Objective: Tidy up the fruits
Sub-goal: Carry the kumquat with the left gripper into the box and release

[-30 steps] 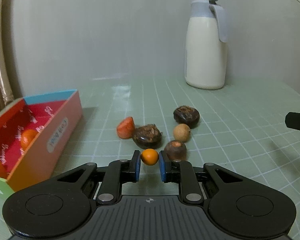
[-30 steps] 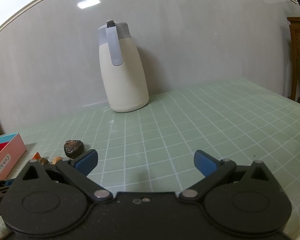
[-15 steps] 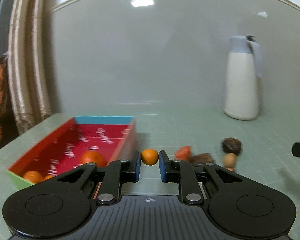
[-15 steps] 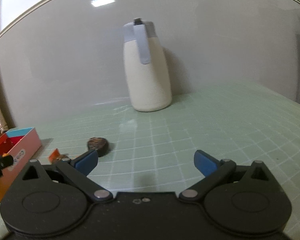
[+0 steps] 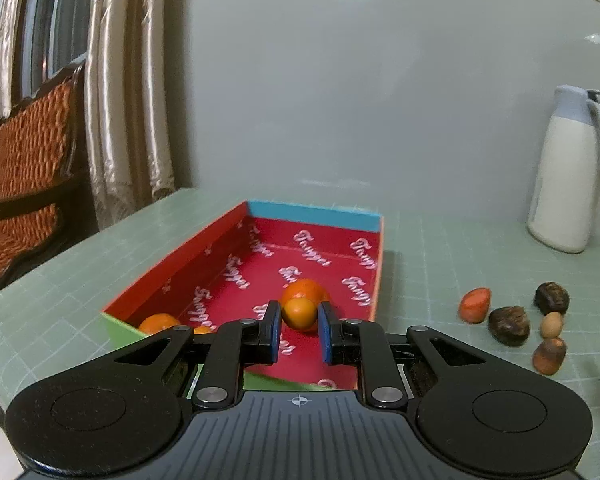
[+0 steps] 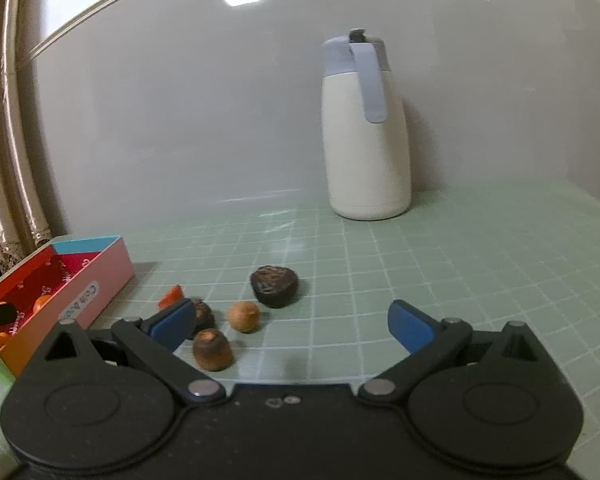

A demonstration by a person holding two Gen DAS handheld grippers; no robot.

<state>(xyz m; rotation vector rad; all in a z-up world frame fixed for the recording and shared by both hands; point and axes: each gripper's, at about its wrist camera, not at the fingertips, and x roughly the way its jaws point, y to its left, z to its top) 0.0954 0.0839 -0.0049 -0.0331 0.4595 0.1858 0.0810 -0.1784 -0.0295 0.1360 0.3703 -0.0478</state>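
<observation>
Between the blue pads, at the lower middle of the left wrist view, the small orange fruit (image 5: 299, 313) sits clenched in the left gripper (image 5: 299, 330), hanging over the red floor of the box (image 5: 314, 214) with a larger orange (image 5: 306, 290) just behind it, so I judge the release only needs the jaws to part. Loose fruits lie at the right edge of that frame, nearer the right gripper (image 6: 290, 322), whose jaws are released and wide, with the brown fruit (image 6: 213, 350) just ahead at lower left.
</observation>
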